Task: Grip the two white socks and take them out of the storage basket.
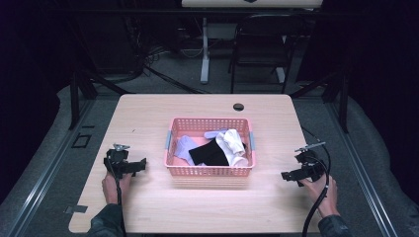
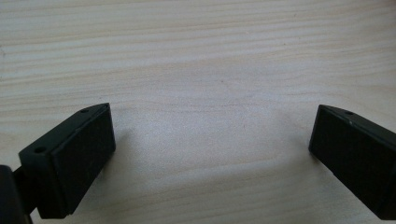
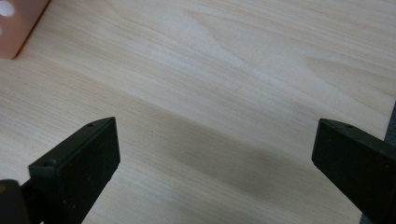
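Resting both grippers on the surface (image 1: pixel 148 207), you flank the basket (image 1: pixel 210 171): left gripper (image 1: pixel 143 163) just left of it, right gripper (image 1: pixel 285 175) just right of it, neither touching it. Fingers on both stand wide apart with bare wood between them, as each gripper view confirms; nothing is held. Basket sits mid-surface, holding a black cloth (image 1: pixel 210 154), a white sock (image 1: pixel 232 143) toward its right wall, and a lilac cloth (image 1: pixel 184 147) at its left.

Risks, as judged from here:
- Cloths overlap; if you pinch the black one you may drag the sock out with it.
- Basket looks light; a finger catching the rim or mesh could tip or slide it.
- Your cable (image 1: pixel 316 207) trails near the right gripper and could snag on a reach.
- A shallow grip on loose fabric may slip.
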`<state>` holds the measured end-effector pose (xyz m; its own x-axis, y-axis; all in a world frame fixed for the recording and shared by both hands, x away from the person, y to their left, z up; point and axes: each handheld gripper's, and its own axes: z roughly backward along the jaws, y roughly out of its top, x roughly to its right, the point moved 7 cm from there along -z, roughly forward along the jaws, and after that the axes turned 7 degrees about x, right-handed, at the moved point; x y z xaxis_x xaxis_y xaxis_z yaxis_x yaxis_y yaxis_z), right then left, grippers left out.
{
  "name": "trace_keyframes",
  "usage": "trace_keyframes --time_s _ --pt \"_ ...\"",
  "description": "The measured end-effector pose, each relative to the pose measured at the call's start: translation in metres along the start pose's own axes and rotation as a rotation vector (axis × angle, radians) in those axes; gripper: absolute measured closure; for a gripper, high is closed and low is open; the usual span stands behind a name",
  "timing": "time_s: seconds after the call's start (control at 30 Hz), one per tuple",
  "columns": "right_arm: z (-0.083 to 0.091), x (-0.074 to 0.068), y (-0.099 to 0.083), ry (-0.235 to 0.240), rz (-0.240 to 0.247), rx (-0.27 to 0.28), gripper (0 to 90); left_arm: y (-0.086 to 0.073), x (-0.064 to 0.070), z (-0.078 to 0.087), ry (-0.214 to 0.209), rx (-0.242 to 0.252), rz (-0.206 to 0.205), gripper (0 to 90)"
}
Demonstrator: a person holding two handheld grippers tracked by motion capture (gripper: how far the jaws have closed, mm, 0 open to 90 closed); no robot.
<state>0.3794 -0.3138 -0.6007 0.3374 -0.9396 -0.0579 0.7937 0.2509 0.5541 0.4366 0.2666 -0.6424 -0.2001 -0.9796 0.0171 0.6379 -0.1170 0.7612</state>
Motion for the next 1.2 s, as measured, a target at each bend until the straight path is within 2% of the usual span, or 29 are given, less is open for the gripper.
trace_keyframes --time_s 0.07,0.3,0.37,0.7,0.73,0.8,0.87,0.9,1.03,1.17,1.2 --pt "0.002 -0.002 0.002 0.014 -0.005 0.014 3.2 0.0 0.0 0.0 0.0 0.0 0.0 0.4" --pt "0.007 -0.009 0.011 0.032 0.024 0.033 1.7 0.0 0.0 0.0 0.015 0.001 0.01 0.5" --pt "0.009 -0.011 0.014 0.03 0.038 0.014 0.5 0.0 0.0 0.0 0.016 0.001 0.011 0.5" --pt "0.019 -0.016 0.033 0.054 0.037 -0.004 0.0 0.0 -0.001 0.0 0.017 0.001 0.015 0.5" --pt "0.021 -0.016 0.035 0.046 0.044 -0.011 0.0 0.0 -0.001 0.0 0.018 0.002 0.017 0.5" --pt "0.022 -0.017 0.038 0.049 0.039 -0.003 0.0 0.0 -0.001 0.0 0.018 0.002 0.018 0.5" --pt "0.026 -0.02 0.042 0.053 0.05 -0.01 0.0 0.0 -0.001 0.0 0.02 0.002 0.018 0.5" --pt "0.027 -0.021 0.045 0.052 0.058 0.003 0.0 0.0 -0.001 0.0 0.02 0.003 0.018 0.5" --pt "0.035 -0.03 0.058 0.073 0.065 0.011 0.0 0.0 -0.001 0.0 0.02 0.002 0.018 0.5" --pt "0.041 -0.042 0.074 0.091 0.09 0.025 0.0 0.0 -0.001 0.0 0.02 0.002 0.019 0.5" --pt "0.042 -0.044 0.078 0.087 0.11 0.018 0.0 0.0 -0.001 0.0 0.02 0.002 0.018 0.5"
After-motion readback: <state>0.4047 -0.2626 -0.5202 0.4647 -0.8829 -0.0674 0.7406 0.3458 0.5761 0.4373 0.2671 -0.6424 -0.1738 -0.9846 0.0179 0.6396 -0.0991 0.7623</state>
